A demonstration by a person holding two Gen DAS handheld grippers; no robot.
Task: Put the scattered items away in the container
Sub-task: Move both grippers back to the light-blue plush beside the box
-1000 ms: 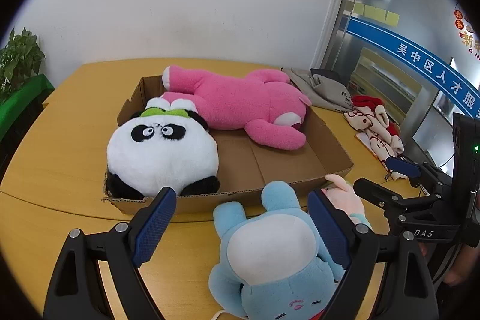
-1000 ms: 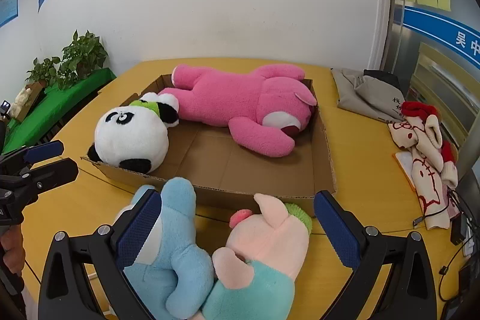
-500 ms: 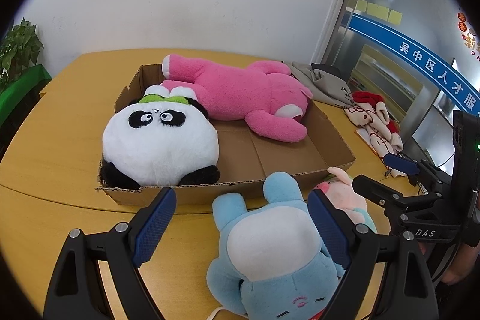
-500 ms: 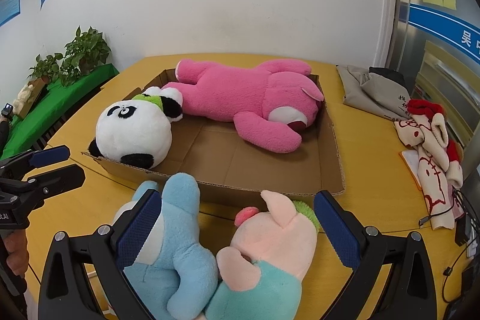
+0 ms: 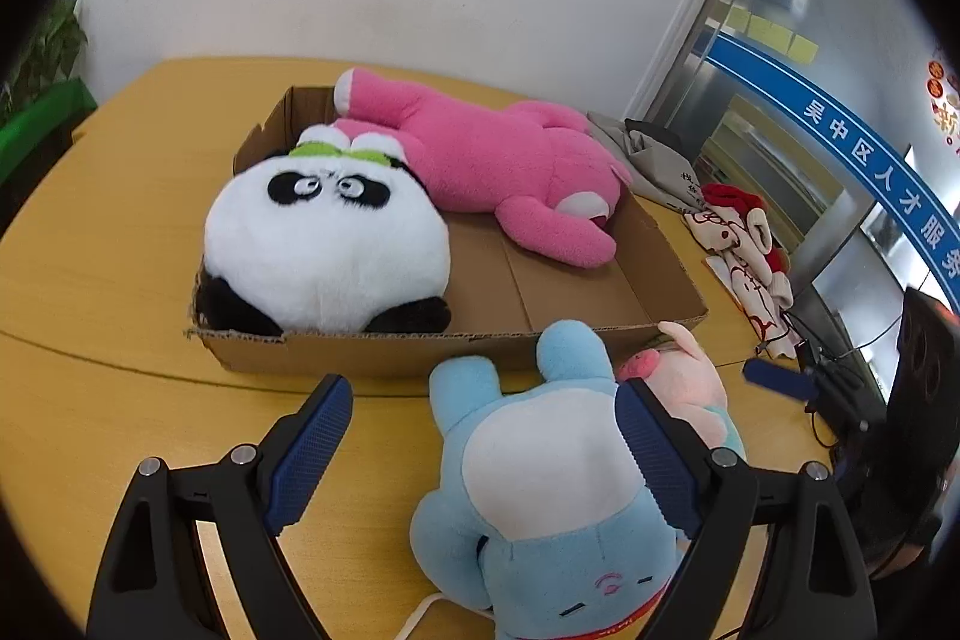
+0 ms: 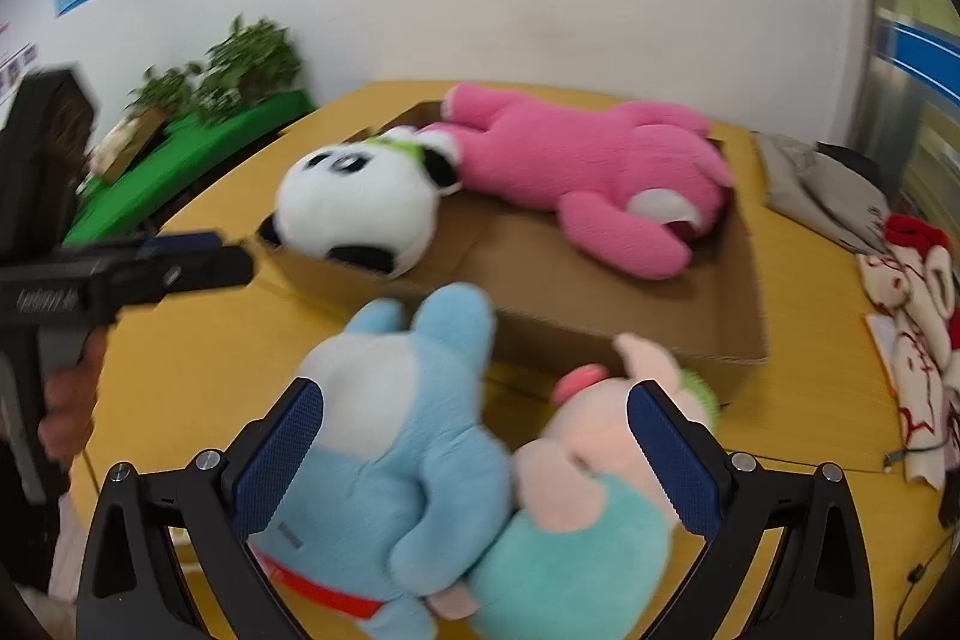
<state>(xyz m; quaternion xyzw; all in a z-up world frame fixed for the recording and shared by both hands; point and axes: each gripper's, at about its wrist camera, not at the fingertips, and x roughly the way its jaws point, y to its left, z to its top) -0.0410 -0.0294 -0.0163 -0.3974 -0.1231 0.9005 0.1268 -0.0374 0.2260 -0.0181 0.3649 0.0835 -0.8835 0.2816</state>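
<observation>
Both our grippers sank nearer | cardboard box [image 5: 384, 355] wall ahead | jaws apart: left gripper [image 5: 480, 445] straddles blue plush [image 5: 540, 466], right gripper [image 6: 474, 451] both plushes.

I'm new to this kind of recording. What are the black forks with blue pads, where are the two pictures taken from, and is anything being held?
No robot here: a person carries two hand-held grippers, each with a fisheye camera looking along its jaws. The left gripper shows in its own view; the right gripper in the other. On the yellow table sits a cardboard box already holding a panda plush and a pink bear plush. In front of the box lie a blue plush and a pink pig plush, still outside it. Both sets of jaws stand open; nothing is held. Clothes lie to the right.
</observation>
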